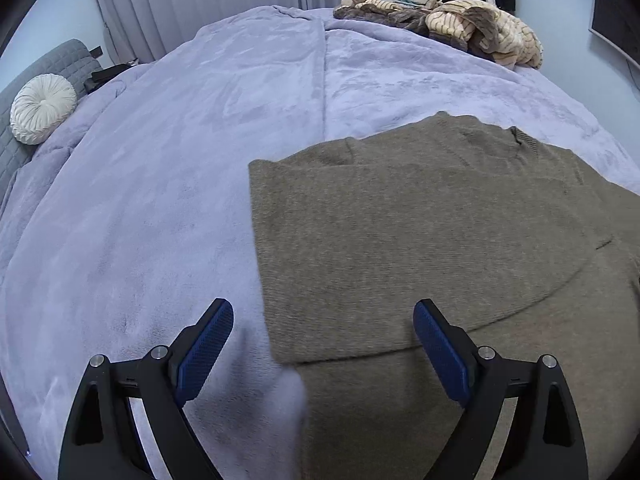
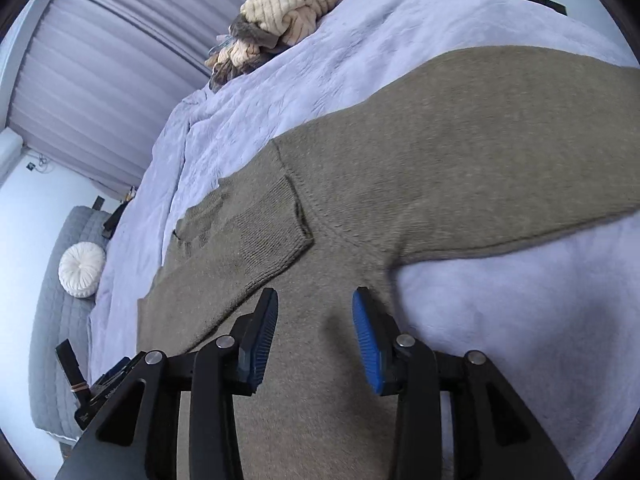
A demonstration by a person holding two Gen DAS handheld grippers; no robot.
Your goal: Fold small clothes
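An olive-brown knit sweater point(image 1: 420, 232) lies flat on the lavender bedspread point(image 1: 160, 168), with its left side and sleeve folded over the body. My left gripper point(image 1: 323, 312) is open and empty, hovering over the sweater's folded left edge near the hem. In the right wrist view the same sweater point(image 2: 460, 152) has one sleeve stretched out to the right and a folded sleeve cuff point(image 2: 264, 232) lying across the body. My right gripper point(image 2: 315, 300) is open and empty just above the sweater's body near the armpit.
A pile of cream striped and brown clothes point(image 1: 460, 28) sits at the bed's far edge, also in the right wrist view point(image 2: 288, 12). A round white cushion point(image 1: 42, 108) rests on a grey headboard at the left. Curtains hang behind the bed.
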